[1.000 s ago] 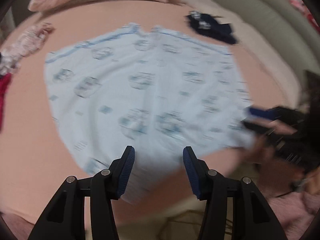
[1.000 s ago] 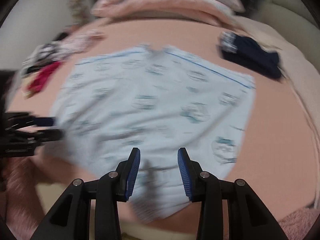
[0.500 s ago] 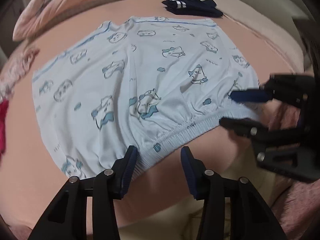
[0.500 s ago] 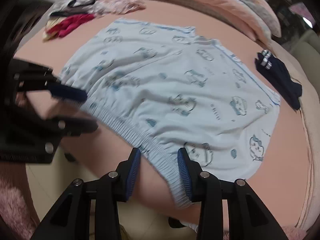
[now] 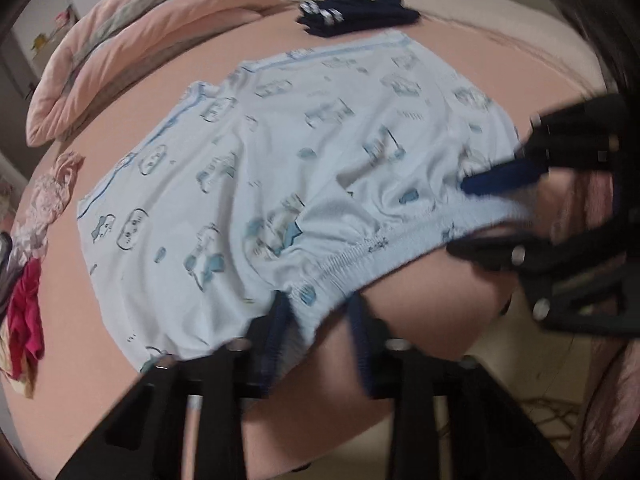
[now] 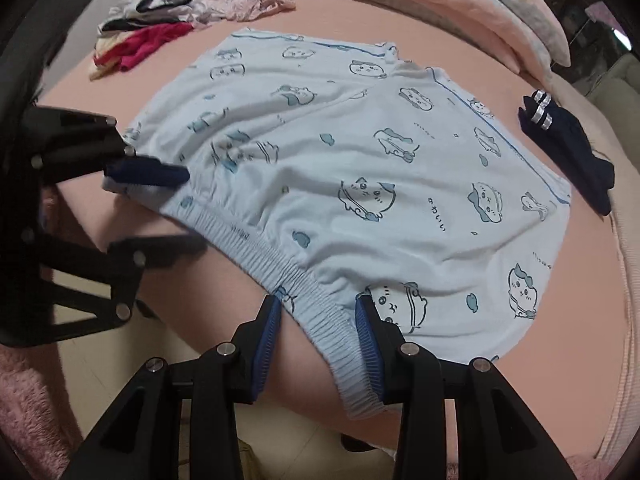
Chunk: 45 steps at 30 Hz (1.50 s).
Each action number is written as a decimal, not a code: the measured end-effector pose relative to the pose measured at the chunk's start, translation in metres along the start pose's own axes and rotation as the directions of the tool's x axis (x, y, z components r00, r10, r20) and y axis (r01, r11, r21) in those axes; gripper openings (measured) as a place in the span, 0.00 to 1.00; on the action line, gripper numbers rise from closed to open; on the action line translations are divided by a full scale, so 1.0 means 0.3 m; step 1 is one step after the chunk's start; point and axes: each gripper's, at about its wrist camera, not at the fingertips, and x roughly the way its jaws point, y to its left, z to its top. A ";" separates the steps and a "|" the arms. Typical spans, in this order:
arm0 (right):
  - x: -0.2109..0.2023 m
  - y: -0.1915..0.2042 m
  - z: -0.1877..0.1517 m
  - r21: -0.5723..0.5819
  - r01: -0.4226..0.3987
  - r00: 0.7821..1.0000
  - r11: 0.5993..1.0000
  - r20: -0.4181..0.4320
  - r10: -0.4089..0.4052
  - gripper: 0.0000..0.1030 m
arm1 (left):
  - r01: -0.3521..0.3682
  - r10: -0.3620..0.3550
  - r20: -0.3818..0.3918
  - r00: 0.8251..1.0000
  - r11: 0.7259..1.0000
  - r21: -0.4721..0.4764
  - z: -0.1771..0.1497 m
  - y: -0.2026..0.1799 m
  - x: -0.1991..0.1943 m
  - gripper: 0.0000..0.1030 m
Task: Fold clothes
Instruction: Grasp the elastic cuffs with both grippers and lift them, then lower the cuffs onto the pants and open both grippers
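Light blue shorts [image 5: 304,160] with cartoon prints lie flat on the pink bed [image 5: 120,128], elastic waistband at the near edge. They also show in the right wrist view [image 6: 360,168]. My left gripper [image 5: 320,316] is open, its jaws straddling the waistband near one corner. My right gripper [image 6: 320,312] is open, its jaws straddling the waistband [image 6: 320,320] at the other end. Each gripper appears in the other's view, the right one [image 5: 492,204] and the left one [image 6: 160,208], with one finger over the cloth and one under it.
Folded navy garment [image 5: 356,12] lies beyond the shorts; it also shows in the right wrist view [image 6: 568,148]. A heap of mixed clothes [image 6: 160,28] sits at the far left; a red piece [image 5: 24,320] shows. A pink duvet [image 5: 140,32] lies at the bed's head.
Both grippers have moved in onto the waistband, from just short of it to straddling it at each end. The cloth at the waistband has bunched slightly.
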 end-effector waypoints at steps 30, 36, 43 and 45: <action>-0.020 -0.107 0.024 0.249 -0.164 0.986 0.954 0.038 0.160 0.37 | 0.392 -0.376 0.128 0.918 0.802 -0.450 -0.083 0.253 -0.024 0.41; -0.095 -0.087 0.020 0.201 -0.187 0.978 0.962 0.129 0.163 0.37 | 0.259 -0.259 0.066 0.964 0.849 -0.461 -0.093 0.266 -0.002 0.41; -0.036 -0.058 0.017 0.162 -0.108 0.994 0.981 0.039 0.103 0.37 | 0.136 -0.131 0.038 0.991 0.915 -0.379 -0.031 0.233 0.045 0.41; -0.022 -0.064 0.015 0.162 -0.080 0.997 0.984 0.022 0.077 0.37 | 0.108 -0.100 0.041 0.994 0.915 -0.388 -0.028 0.247 0.048 0.41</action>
